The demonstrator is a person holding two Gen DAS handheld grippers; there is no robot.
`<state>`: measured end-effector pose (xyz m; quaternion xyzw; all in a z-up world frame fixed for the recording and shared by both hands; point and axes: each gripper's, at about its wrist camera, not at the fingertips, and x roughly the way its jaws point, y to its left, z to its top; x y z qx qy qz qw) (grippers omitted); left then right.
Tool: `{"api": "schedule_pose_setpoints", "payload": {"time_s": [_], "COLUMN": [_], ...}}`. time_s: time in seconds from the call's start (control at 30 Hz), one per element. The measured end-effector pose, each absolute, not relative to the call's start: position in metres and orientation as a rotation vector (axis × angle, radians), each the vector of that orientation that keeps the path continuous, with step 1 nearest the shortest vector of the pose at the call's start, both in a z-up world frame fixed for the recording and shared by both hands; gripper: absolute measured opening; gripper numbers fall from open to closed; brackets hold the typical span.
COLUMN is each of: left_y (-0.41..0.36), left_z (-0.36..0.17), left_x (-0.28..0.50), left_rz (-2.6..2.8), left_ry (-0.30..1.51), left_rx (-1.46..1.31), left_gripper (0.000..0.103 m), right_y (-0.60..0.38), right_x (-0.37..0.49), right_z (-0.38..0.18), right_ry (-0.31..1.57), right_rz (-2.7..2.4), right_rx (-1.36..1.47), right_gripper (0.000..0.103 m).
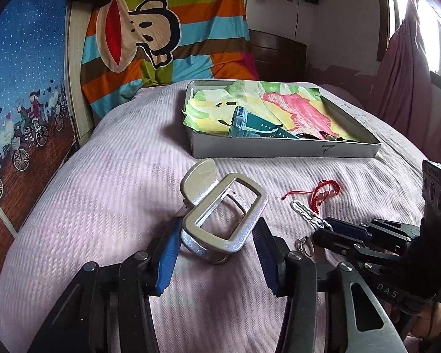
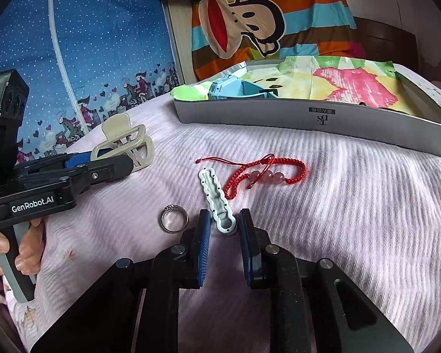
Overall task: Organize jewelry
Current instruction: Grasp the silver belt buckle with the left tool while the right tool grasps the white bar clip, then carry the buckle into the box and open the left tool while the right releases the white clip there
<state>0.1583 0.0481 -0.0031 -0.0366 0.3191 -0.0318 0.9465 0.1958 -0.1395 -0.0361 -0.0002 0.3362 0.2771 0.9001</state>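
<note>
Left wrist view: a silver hair claw clip (image 1: 220, 220) is seen between the blue pads of the left gripper (image 1: 217, 235), jaws partly closed about its base; firm pad contact cannot be confirmed. Right wrist view: a white wavy hair clip (image 2: 217, 203) is found between the pads of the right gripper (image 2: 223, 223), its near end flanked closely, jaws narrowed; contact cannot be confirmed. Just left of the right gripper, 1 silver ring (image 2: 174, 218) is noted. Ahead lies a red cord bracelet (image 2: 264, 173) with 3 pink beads. Beyond, a grey box (image 2: 308, 123) holds a teal watch (image 1: 250, 123). All rest on a lilac bedspread (image 2: 352, 206).
</note>
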Motion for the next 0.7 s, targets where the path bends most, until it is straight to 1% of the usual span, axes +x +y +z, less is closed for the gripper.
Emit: {"api": "schedule_pose_setpoints", "payload": {"time_s": [0.3, 0.7], "left_y": [0.043, 0.032], "left_z": [-0.005, 0.004], "left_x": [0.150, 0.146], "left_rz": [-0.099, -0.154], "left_ry": [0.637, 0.614], "left_rx": [-0.077, -0.057], "left_gripper": [0.046, 0.046], "right_y": [-0.140, -0.153], "right_x": [0.193, 0.176], "right_z": [-0.035, -0.021], "right_ry": [0.684, 0.574], "right_rz": [0.583, 0.571], "right_rx": [-0.003, 0.028], "right_gripper": [0.015, 0.014]}}
